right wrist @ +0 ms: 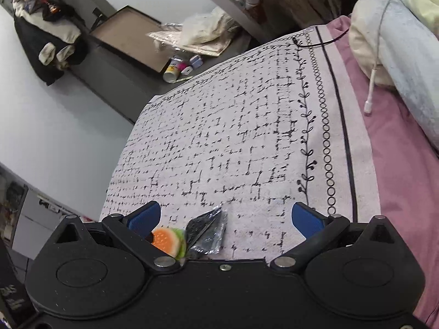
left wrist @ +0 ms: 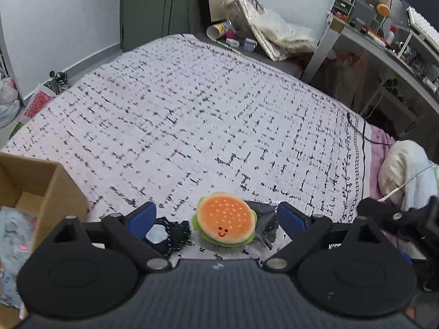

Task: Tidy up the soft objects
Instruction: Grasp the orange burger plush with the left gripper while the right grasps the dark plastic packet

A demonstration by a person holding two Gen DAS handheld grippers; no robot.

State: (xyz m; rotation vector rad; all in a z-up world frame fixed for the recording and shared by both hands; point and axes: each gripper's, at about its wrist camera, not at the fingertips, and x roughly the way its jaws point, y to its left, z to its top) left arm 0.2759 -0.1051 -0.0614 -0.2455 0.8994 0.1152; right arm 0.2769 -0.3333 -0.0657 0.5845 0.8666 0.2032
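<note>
Left gripper (left wrist: 216,219) nearest the lens, jaws spread wide, nothing between the blue pads (left wrist: 142,218); it hangs low over the bed with the burger toy (left wrist: 226,223) sitting in the gap, not touched on either side. Right gripper (right wrist: 226,219) also wide open and empty, above the blanket (right wrist: 219,137), burger toy (right wrist: 167,238) just by its left pad.

Progress, judging from layout: partly done. The cardboard box (left wrist: 46,181) at left of the left view already has something soft and grey-pink (left wrist: 13,233) in it. Left to do: burger toy, a small black mesh pouch with a pale lump (left wrist: 170,233) just left of it, and a crinkly dark wrapper (right wrist: 208,233) touching or just beside its right edge; can't tell if that wrapper counts as soft.

Burger toy: round, flat plush, orange bun top with pale dots, red smiley face, green felt frill round the edge. Lies flat on the blanket, near bed edge, well apart from box. Looks squashy, easy pinch.
</note>
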